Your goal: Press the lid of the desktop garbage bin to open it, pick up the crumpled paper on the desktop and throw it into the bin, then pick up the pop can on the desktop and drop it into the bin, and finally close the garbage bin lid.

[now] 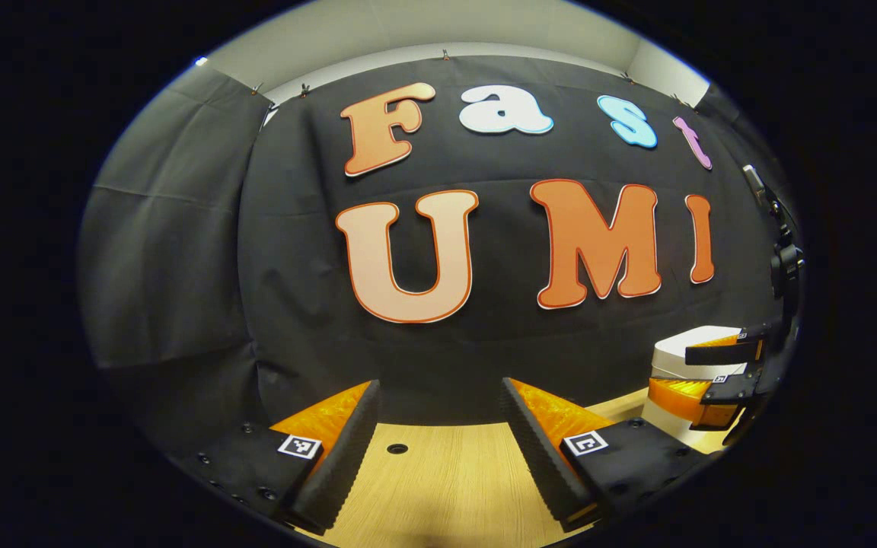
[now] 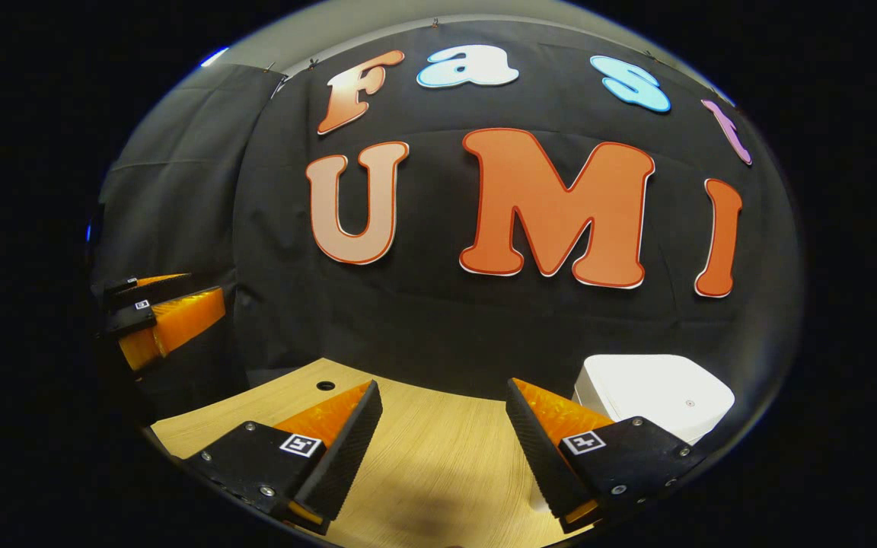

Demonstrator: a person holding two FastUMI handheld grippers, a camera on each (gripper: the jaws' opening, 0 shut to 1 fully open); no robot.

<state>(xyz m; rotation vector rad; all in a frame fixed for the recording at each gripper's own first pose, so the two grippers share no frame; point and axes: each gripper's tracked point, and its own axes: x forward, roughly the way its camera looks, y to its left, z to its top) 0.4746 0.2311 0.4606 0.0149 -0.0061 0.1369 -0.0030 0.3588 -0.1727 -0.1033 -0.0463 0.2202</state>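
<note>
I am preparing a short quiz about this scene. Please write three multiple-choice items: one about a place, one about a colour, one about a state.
1. In the right gripper view, where is the bin?
A. lower right
B. upper left
C. centre top

2. What colour is the bin?
A. red
B. white
C. green

3. How is the bin lid?
A. missing
B. wide open
C. closed

Key: 1 A, it stands on the table behind the right gripper; 2 B, its walls and top are white; 3 C, the lid lies flat on top.
</note>
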